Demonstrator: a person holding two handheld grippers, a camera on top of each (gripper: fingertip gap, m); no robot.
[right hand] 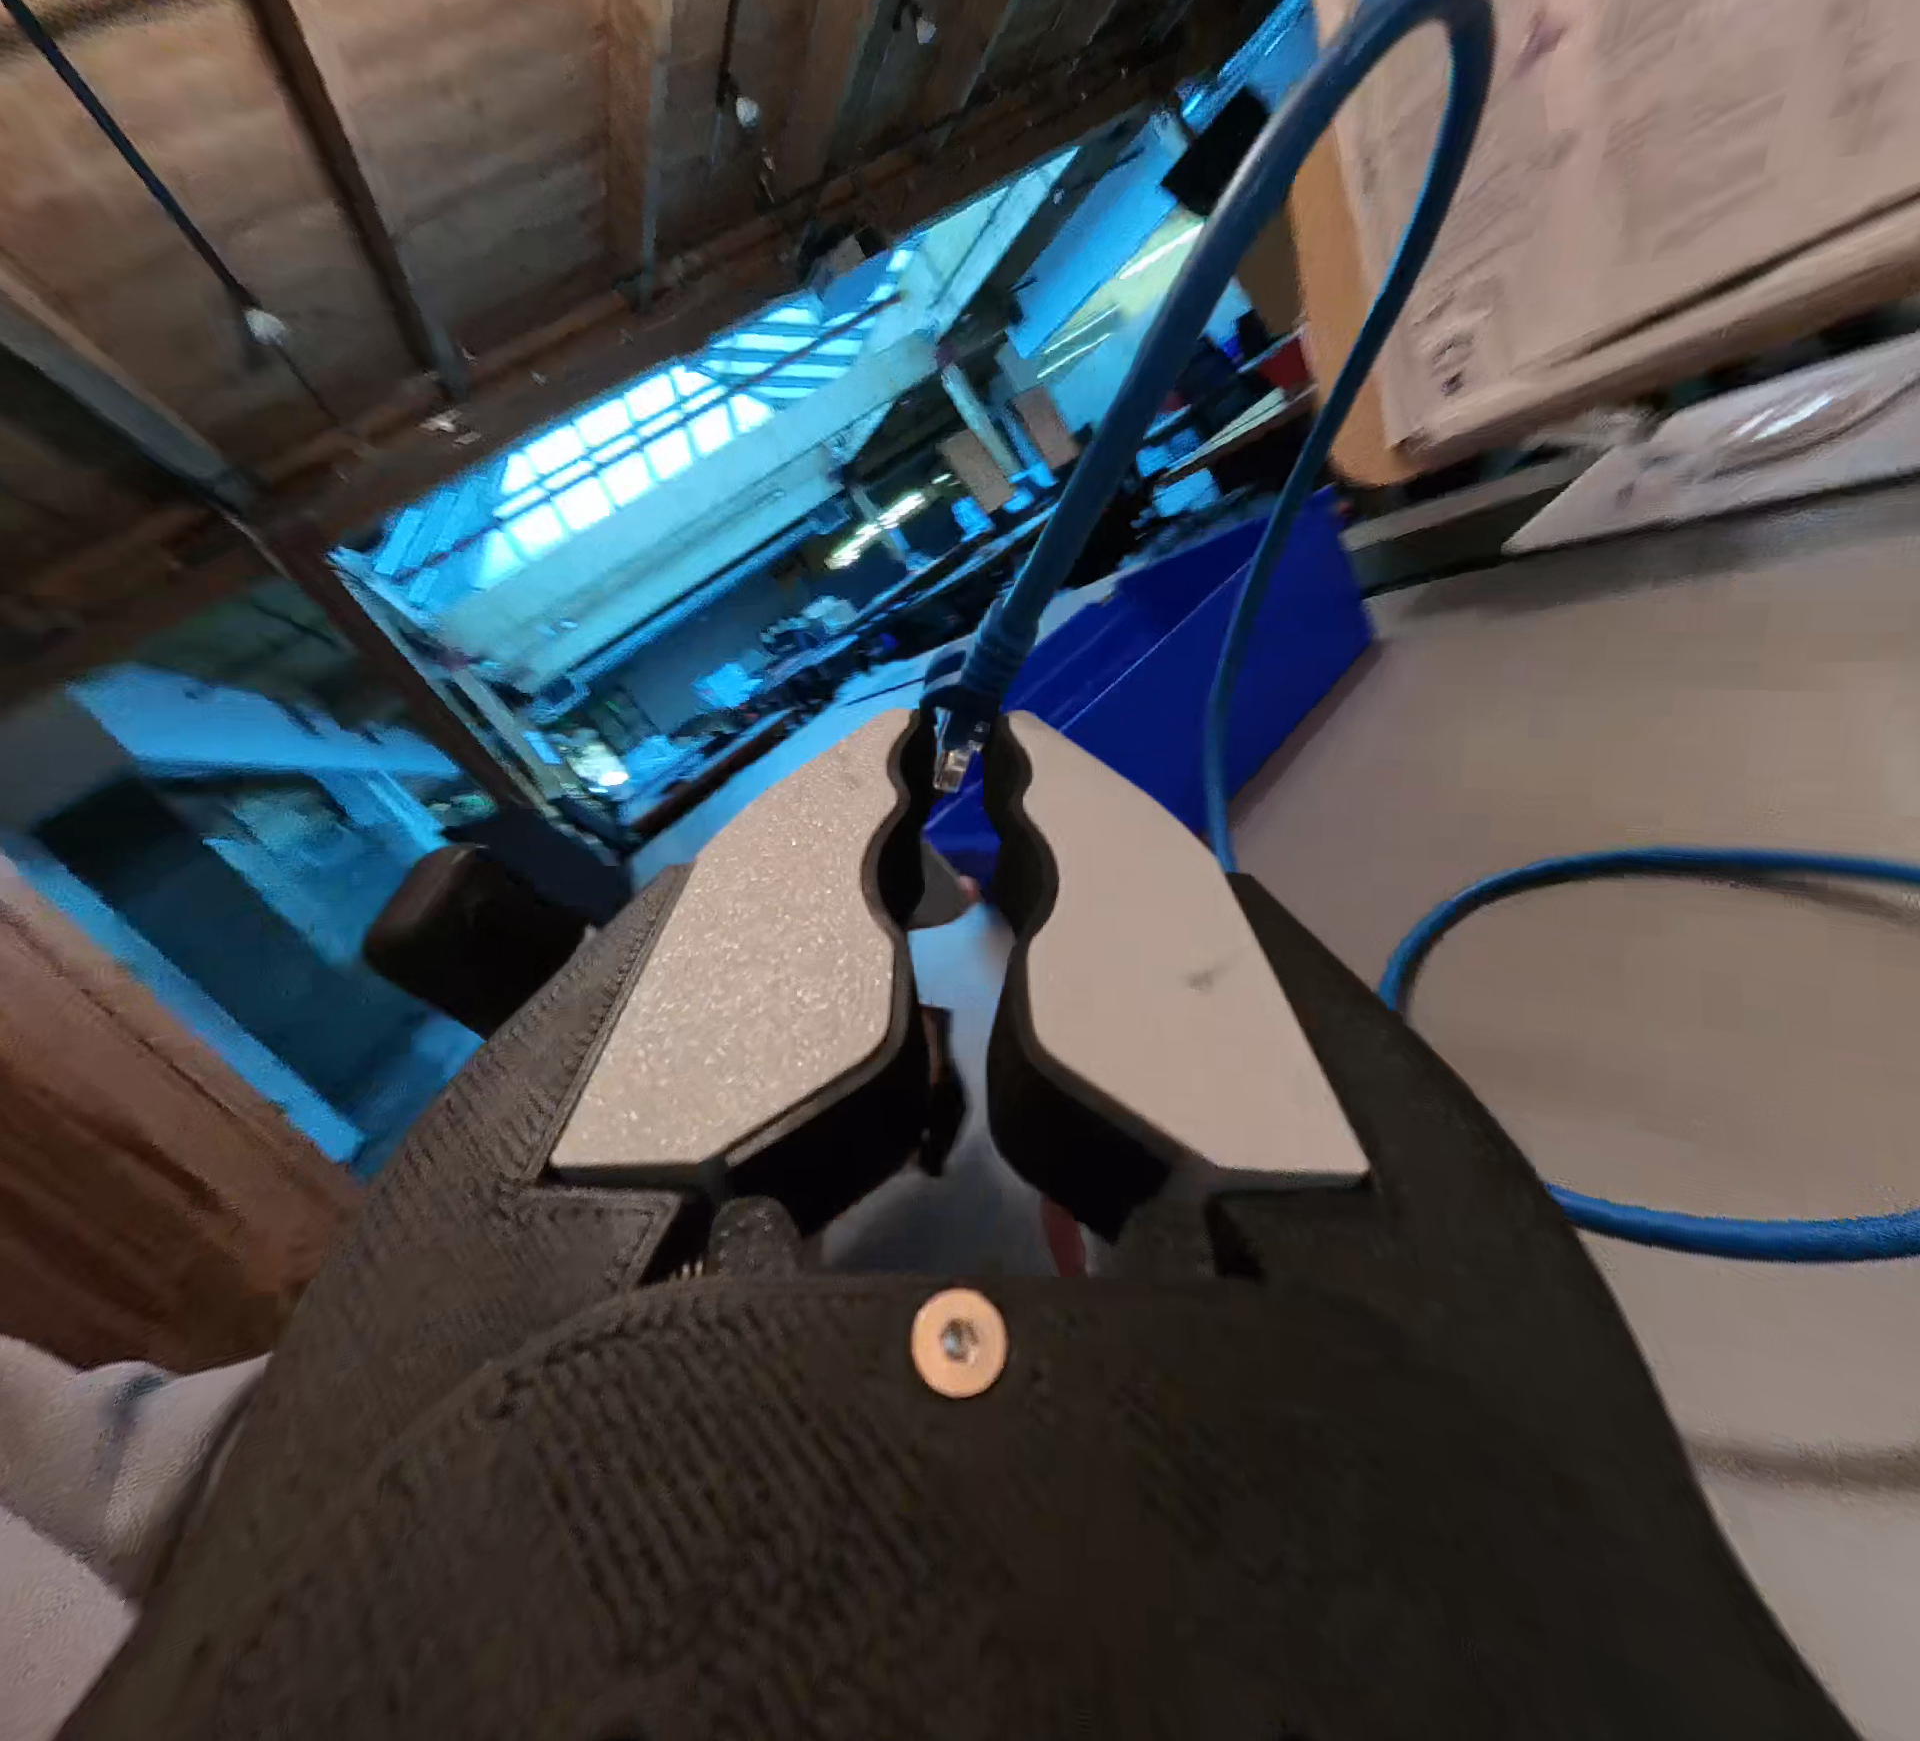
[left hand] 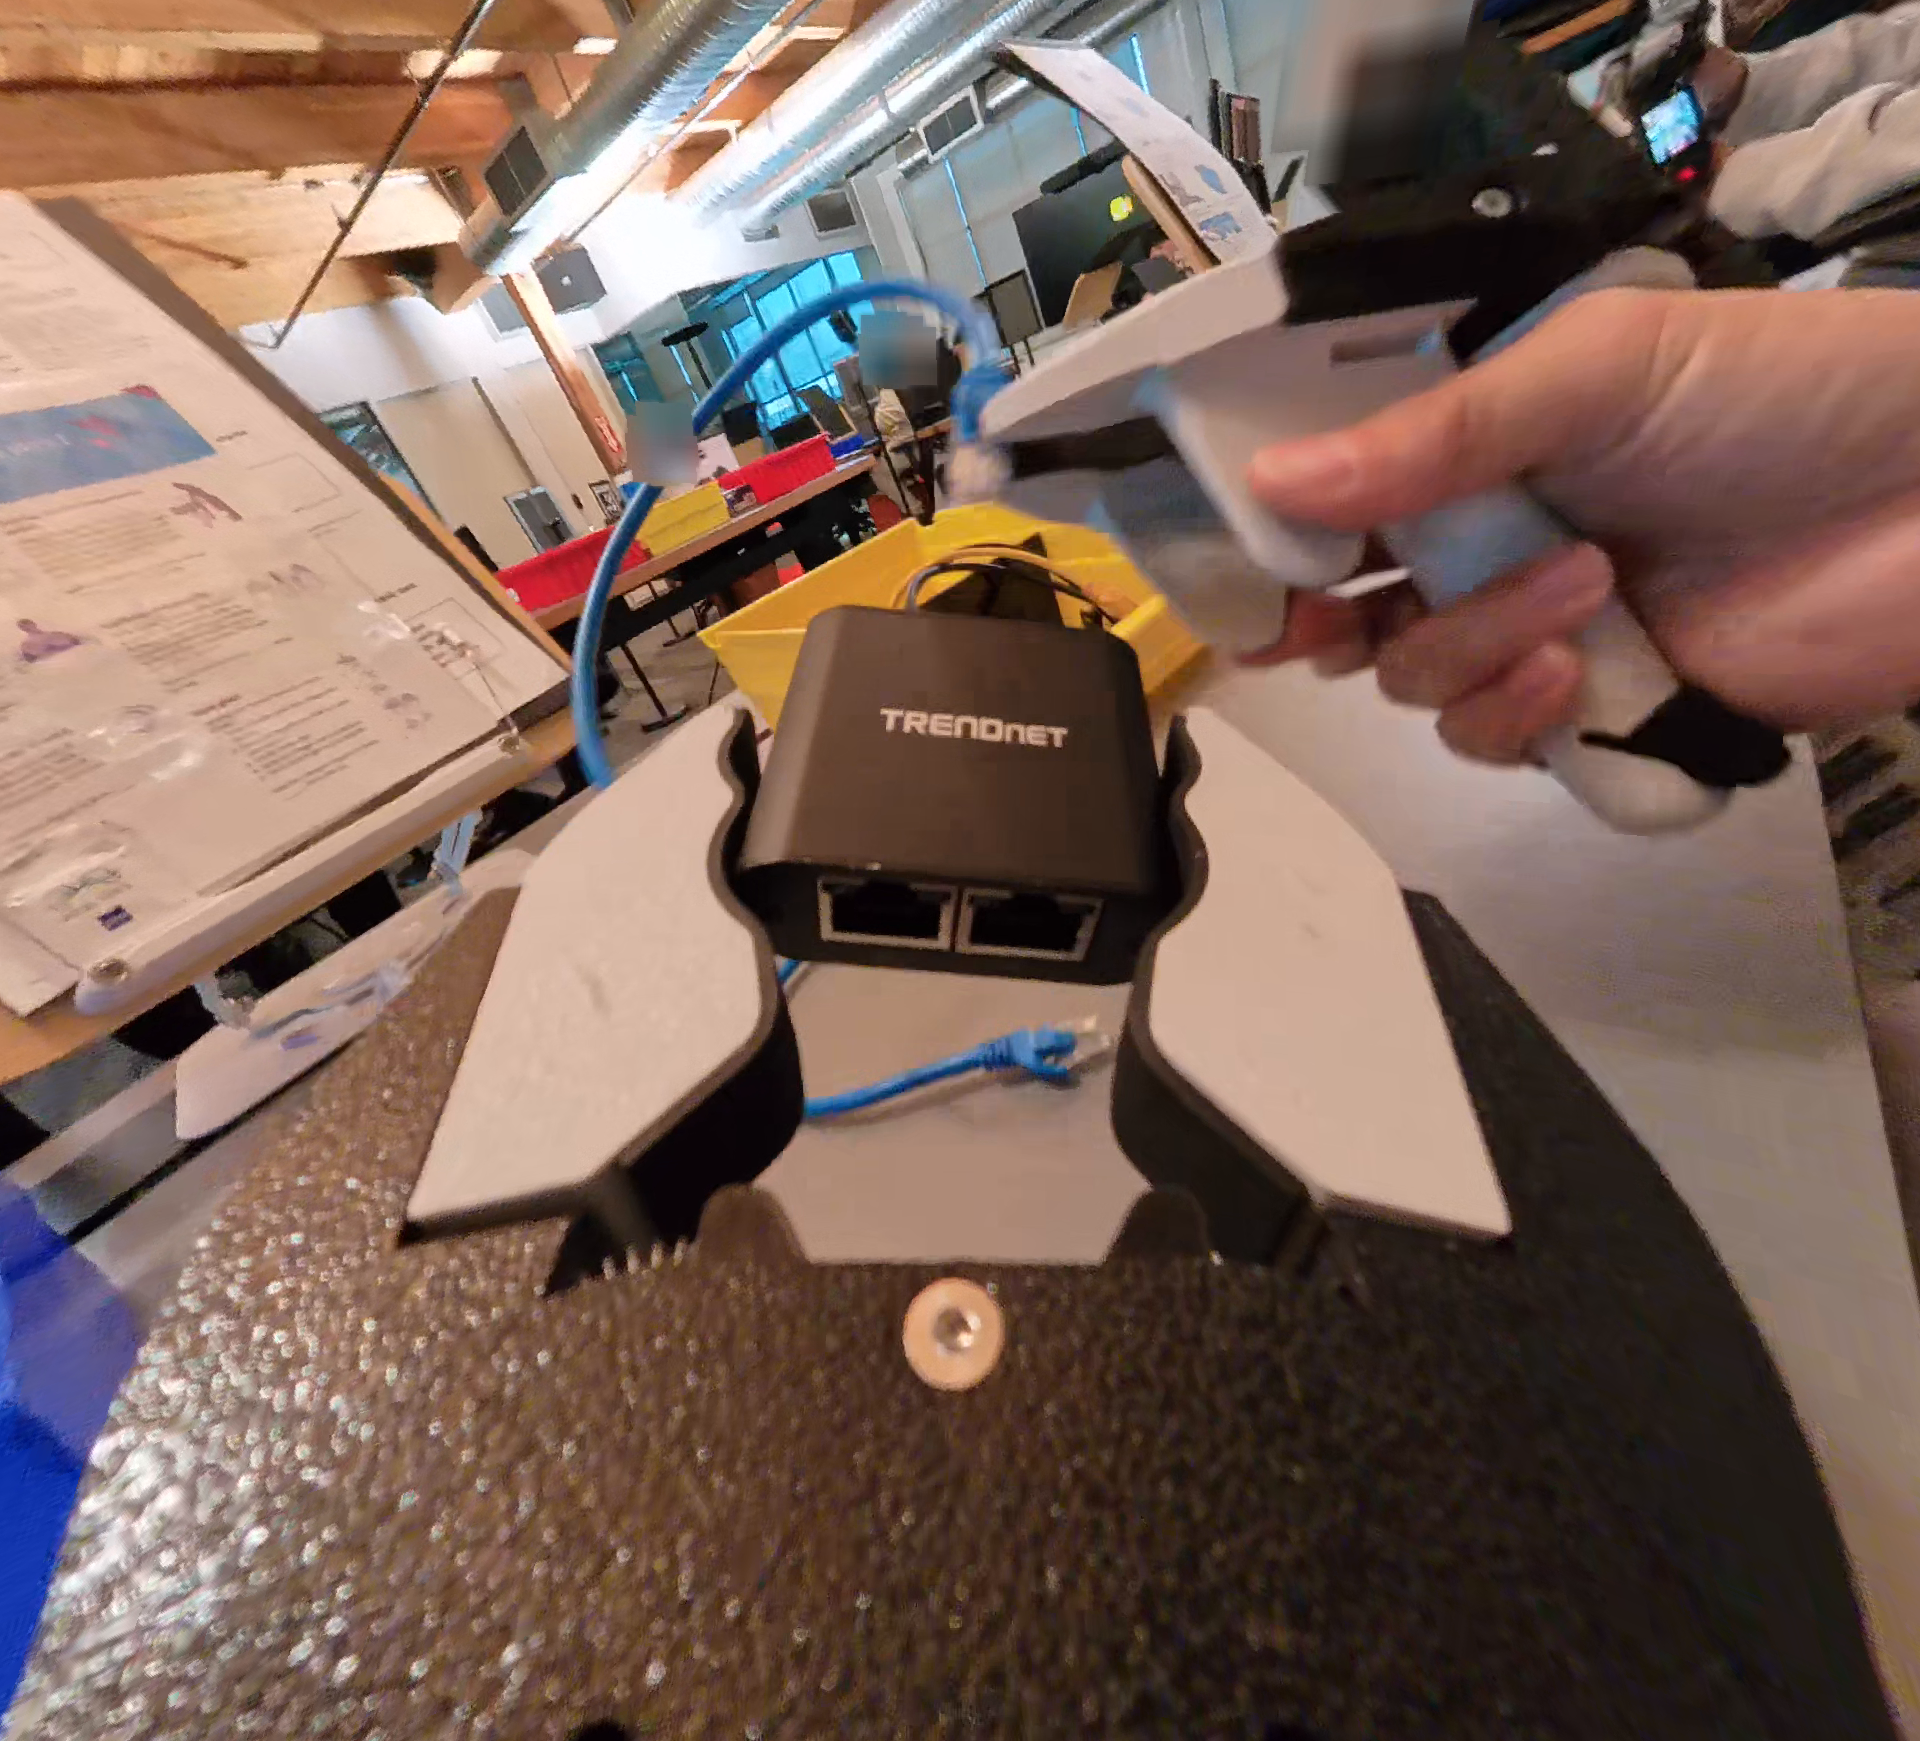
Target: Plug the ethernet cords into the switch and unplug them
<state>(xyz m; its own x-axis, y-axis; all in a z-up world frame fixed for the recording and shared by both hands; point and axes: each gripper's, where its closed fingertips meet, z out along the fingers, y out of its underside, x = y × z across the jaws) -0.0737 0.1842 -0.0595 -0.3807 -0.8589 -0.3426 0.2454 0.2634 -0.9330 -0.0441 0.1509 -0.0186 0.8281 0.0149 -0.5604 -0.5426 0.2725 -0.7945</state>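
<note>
My left gripper (left hand: 956,818) is shut on a black switch (left hand: 961,756), held above the table with its two empty ports (left hand: 958,920) facing the camera. My right gripper (right hand: 958,746) is shut on the clear plug (right hand: 956,751) of a blue ethernet cord (right hand: 1299,320), which arcs up and loops back down to the table. In the left wrist view that right gripper (left hand: 987,444), held by a hand (left hand: 1621,528), is up and to the right of the switch with the plug (left hand: 977,465) at its tips. The cord's other plug (left hand: 1049,1052) lies on the table under the switch.
A yellow bin (left hand: 1039,569) with black cables sits behind the switch. A tilted board with printed sheets (left hand: 208,611) stands at the left. A blue bin (right hand: 1174,652) sits on the grey table (right hand: 1621,756) past the right gripper. Red and yellow bins (left hand: 665,538) stand on far tables.
</note>
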